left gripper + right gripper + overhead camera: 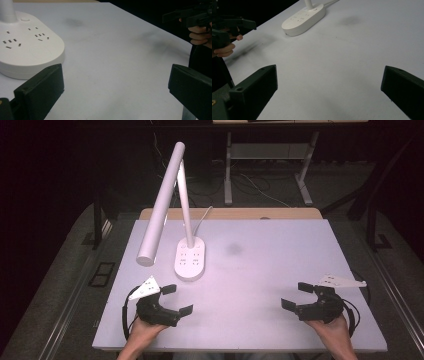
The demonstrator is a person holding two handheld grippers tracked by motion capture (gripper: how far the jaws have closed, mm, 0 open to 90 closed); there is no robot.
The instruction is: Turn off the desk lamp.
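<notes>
Stood on the far left part of the white surface [280,270]: a white desk lamp [172,205], its oval socket base [190,258] just ahead of the left gripper [176,299], its long tubular head [161,207] slanting down and forward off a thin upright stem [184,202]. Judged rigid, smooth and somewhat slippery plastic, bottom-heavy at the base, hinged and easily knocked off balance higher up; best taken low on the stem or across the base's narrow width. Fingers of both grippers spread wide and empty, the right gripper [298,295] well apart from the lamp.
</notes>
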